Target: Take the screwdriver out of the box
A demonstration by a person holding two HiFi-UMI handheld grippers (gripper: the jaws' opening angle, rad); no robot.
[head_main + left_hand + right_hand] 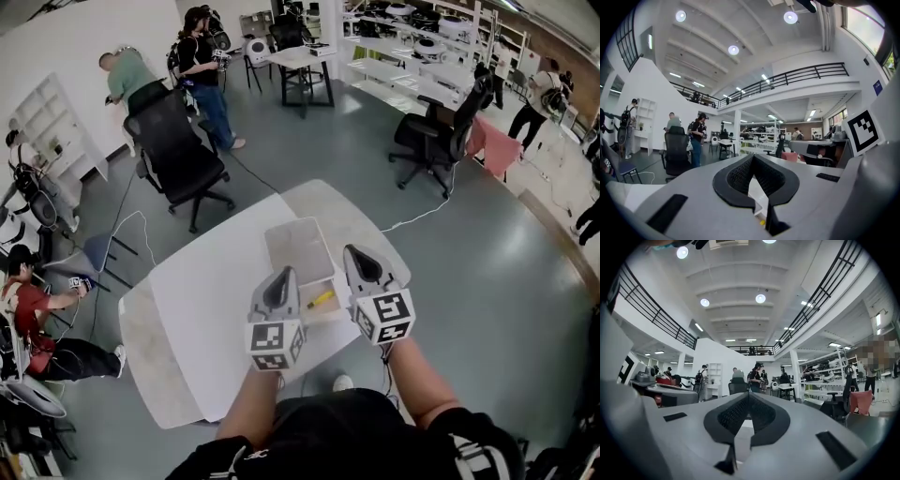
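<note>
An open white box [330,280] lies on the white table [206,300], its lid [298,246] folded back away from me. Inside lies a yellow screwdriver [320,300]. My left gripper [284,275] hovers over the box's left edge, and my right gripper [356,251] hovers over its right edge. The screwdriver lies between them, untouched. In the left gripper view the left gripper [753,158] has its jaws meeting at the tips with nothing held. A sliver of yellow screwdriver [762,222] shows below them. In the right gripper view the right gripper [749,394] is likewise shut and empty.
A black office chair [178,150] stands beyond the table's far left corner, another [436,136] at the far right. Several people stand or sit along the left wall. A cable [417,217] runs across the grey floor to the right of the table.
</note>
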